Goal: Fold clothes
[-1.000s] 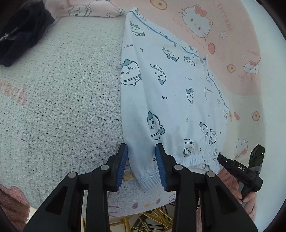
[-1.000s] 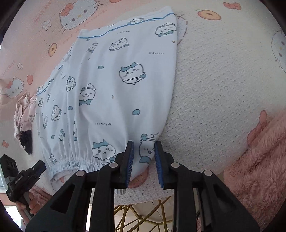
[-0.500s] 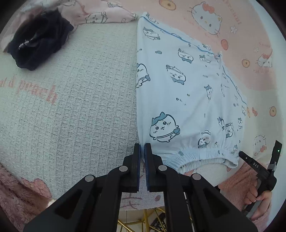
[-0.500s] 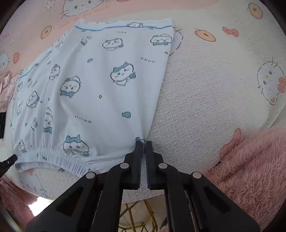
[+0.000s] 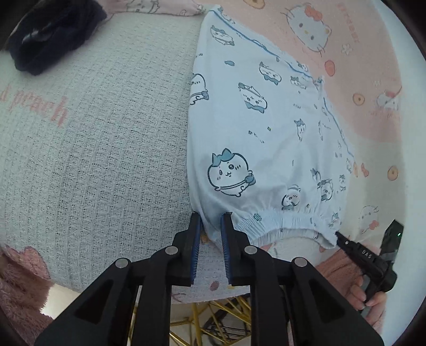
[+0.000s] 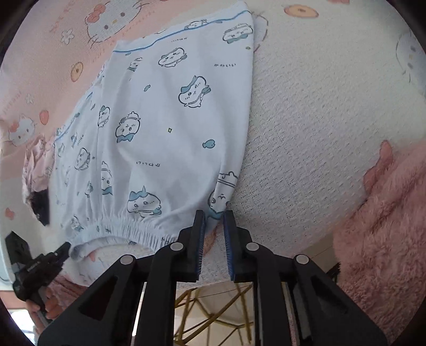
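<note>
Gripping the waistband at both ends now: the light blue shorts [image 5: 255, 138] with the cartoon animal print lie spread on the waffle-weave blanket [image 5: 101, 149], waistband toward the near edge, legs running away toward the pink cartoon-cat bedding [image 5: 346, 34]. Left gripper [image 5: 211, 226] has the near-left corner of the elastic waistband bunched between its blue-padded fingers [image 5: 196, 234], jaws set narrow with a fold of cloth filling the gap, so it looks pinched on that corner. Over on the other side, in the right wrist view, the right gripper [image 6: 214, 226] sits at the opposite corner of the shorts [image 6: 170, 127], jaws likewise narrow, the corner fabric dipping between the pads [image 6: 202, 231] right at the tips. From the left camera you can see the right tool's black nose [image 5: 356, 250] meeting the far end of the waistband, a hand [image 5: 370, 295] wrapped around its handle. The waistband sags in a shallow curve between the two grips and looks lifted slightly off the blanket, with shadow under its middle. A dark garment [image 5: 50, 34] lies bunched at the far left of the blanket, well apart from the shorts, and a pink printed garment [image 5: 159, 8] lies just beyond it by the far edge. Fluffy pink fabric [image 6: 383, 221] sits at the near right, and gold wire legs [image 6: 213, 314] show below the blanket's edge.
</note>
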A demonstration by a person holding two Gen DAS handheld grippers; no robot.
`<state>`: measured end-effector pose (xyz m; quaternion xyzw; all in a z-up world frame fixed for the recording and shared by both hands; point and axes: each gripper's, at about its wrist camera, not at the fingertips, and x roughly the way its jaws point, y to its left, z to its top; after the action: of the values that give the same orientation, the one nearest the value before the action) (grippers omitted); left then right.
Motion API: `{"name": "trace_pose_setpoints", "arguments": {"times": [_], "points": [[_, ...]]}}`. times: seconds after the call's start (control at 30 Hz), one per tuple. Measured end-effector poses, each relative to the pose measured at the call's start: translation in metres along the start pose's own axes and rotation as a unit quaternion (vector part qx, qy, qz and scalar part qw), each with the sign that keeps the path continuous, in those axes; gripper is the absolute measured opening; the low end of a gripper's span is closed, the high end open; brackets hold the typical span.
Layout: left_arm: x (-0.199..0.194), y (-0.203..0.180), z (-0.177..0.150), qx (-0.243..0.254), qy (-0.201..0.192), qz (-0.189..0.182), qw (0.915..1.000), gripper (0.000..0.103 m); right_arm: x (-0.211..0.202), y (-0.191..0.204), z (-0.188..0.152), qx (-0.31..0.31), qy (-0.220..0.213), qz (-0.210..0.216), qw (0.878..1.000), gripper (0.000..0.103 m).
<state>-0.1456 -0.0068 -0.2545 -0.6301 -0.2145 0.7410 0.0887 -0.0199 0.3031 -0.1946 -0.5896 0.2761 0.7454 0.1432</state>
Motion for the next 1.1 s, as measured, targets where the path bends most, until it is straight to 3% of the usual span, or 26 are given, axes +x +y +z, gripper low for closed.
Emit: {"name": "trace_pose_setpoints", "arguments": {"times": [0.13,0.2,0.23,0.3,0.37,0.4,0.5,0.53,0.67,0.73,0.83,0.9,1.0,1.1], "points": [[-0.011,-0.023,-0.007,0.064,-0.016,0.055,0.9963,0.017,0.003,0.021,-0.007,-0.081,0.005,-0.096,0.992,0.015],[-0.016,-0.034,-0.011,0.096,-0.023,0.083,0.9917,0.017,-0.008,0.026,-0.011,-0.094,-0.021,-0.125,0.987,0.015],[-0.019,-0.040,-0.013,0.112,-0.027,0.097,0.9887,0.017,-0.019,0.028,-0.011,-0.097,-0.047,-0.107,0.988,0.015],[-0.018,-0.056,-0.014,0.138,-0.038,0.071,0.9872,0.017,-0.036,0.037,-0.011,-0.115,-0.094,-0.081,0.986,0.019],[-0.011,-0.071,-0.015,0.159,-0.039,0.056,0.9849,0.017,-0.036,0.054,-0.014,-0.156,-0.109,-0.068,0.979,0.021],[-0.003,-0.076,-0.016,0.166,-0.034,0.057,0.9839,0.017,-0.031,0.061,-0.015,-0.174,-0.107,-0.060,0.977,0.021],[0.023,-0.085,-0.018,0.181,0.003,0.081,0.9801,0.017,0.011,0.055,-0.011,-0.188,-0.046,-0.064,0.979,0.020],[0.023,-0.086,-0.021,0.189,-0.002,0.084,0.9784,0.017,0.018,0.049,-0.014,-0.192,-0.035,-0.074,0.978,0.020],[0.015,-0.080,-0.028,0.186,0.011,0.080,0.9792,0.017,0.018,0.025,-0.019,-0.171,-0.007,-0.097,0.980,0.020],[0.009,-0.082,-0.028,0.185,-0.001,0.070,0.9802,0.017,0.015,0.012,-0.016,-0.141,-0.005,-0.077,0.987,0.021],[0.004,-0.089,-0.025,0.187,-0.022,0.061,0.9803,0.018,0.000,0.018,-0.016,-0.151,-0.046,-0.057,0.986,0.023],[0.013,-0.094,-0.023,0.195,-0.017,0.074,0.9779,0.018,-0.005,0.029,-0.019,-0.175,-0.067,-0.044,0.981,0.023],[0.026,-0.100,-0.019,0.206,-0.009,0.095,0.9738,0.018,0.012,0.054,-0.024,-0.222,-0.060,-0.042,0.972,0.023],[0.029,-0.097,-0.018,0.199,0.005,0.094,0.9754,0.018,0.033,0.064,-0.024,-0.256,-0.043,-0.071,0.963,0.023]]}}
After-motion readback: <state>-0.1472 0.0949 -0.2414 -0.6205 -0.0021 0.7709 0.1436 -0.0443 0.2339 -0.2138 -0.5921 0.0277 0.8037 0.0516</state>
